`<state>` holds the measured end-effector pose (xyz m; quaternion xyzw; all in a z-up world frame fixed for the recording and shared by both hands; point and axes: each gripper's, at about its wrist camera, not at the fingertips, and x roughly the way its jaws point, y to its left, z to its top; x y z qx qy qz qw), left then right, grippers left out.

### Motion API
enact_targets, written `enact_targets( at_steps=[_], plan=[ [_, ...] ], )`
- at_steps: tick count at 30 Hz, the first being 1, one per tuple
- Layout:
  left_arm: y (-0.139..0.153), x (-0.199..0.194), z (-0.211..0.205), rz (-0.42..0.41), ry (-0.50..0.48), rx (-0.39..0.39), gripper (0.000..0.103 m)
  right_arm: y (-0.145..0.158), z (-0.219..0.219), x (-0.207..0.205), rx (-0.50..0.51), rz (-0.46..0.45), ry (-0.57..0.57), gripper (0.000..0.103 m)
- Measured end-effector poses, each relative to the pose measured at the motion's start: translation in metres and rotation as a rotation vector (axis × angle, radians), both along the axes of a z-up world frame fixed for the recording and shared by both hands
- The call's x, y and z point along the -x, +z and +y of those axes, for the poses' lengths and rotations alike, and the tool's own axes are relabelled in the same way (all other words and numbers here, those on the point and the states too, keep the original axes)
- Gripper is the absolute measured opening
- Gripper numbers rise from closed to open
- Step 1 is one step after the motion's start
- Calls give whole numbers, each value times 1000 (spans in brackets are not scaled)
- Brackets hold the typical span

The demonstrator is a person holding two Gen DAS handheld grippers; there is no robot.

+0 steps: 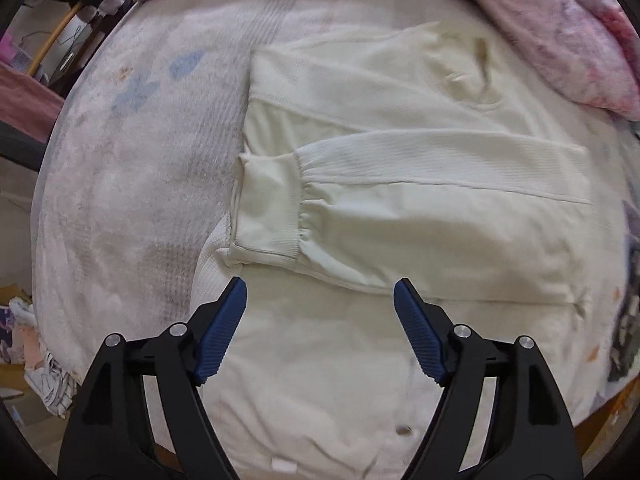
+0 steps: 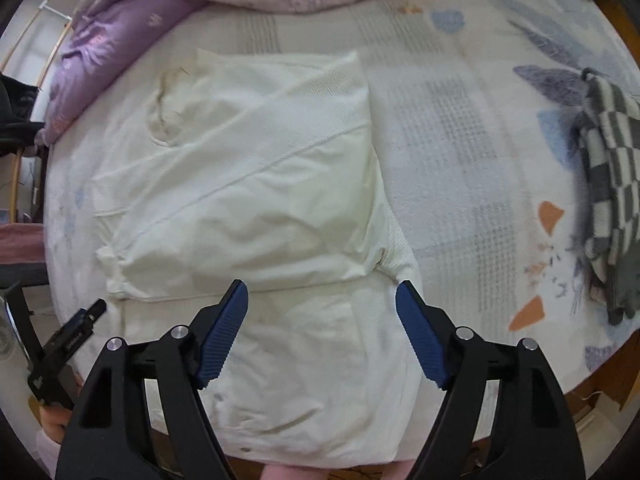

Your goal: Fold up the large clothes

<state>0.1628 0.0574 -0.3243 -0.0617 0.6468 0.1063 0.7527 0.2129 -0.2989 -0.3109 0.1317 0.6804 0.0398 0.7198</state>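
Observation:
A cream sweatshirt (image 1: 400,184) lies flat on the bed, its neck toward the pillows. One sleeve is folded across the body, and its ribbed cuff (image 1: 268,208) lies at the garment's left side in the left wrist view. My left gripper (image 1: 320,300) hangs above the garment's lower part, open, with nothing between its blue pads. In the right wrist view the sweatshirt (image 2: 248,184) shows the folded sleeves across the chest. My right gripper (image 2: 322,300) is open and empty above the hem area. The left gripper (image 2: 90,312) shows at the lower left edge.
A pink floral quilt (image 1: 560,28) and a purple pillow (image 2: 104,52) lie at the head of the bed. A grey-and-white checked garment (image 2: 612,184) sits at the right of the patterned sheet (image 2: 460,140). The bed's wooden edge (image 2: 600,384) runs along the lower right.

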Motion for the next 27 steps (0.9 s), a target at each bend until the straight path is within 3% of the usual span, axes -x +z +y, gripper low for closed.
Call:
enact_targets(
  at_steps=[13,19,23,27],
  plan=[
    [108,19,-19,-99,-19,43,83,97,15,27,-36,-111,-39,82],
    [141,30,-28,-134,37,50,84,117,7,21,-91,-154,-42,83],
    [158,32,-35,-150,49,15,84,122,4,9,-154,-162,-29,84],
    [166,26,-32,-156,69,20,86,123,6,-13,-136,-160,6,84]
  ],
)
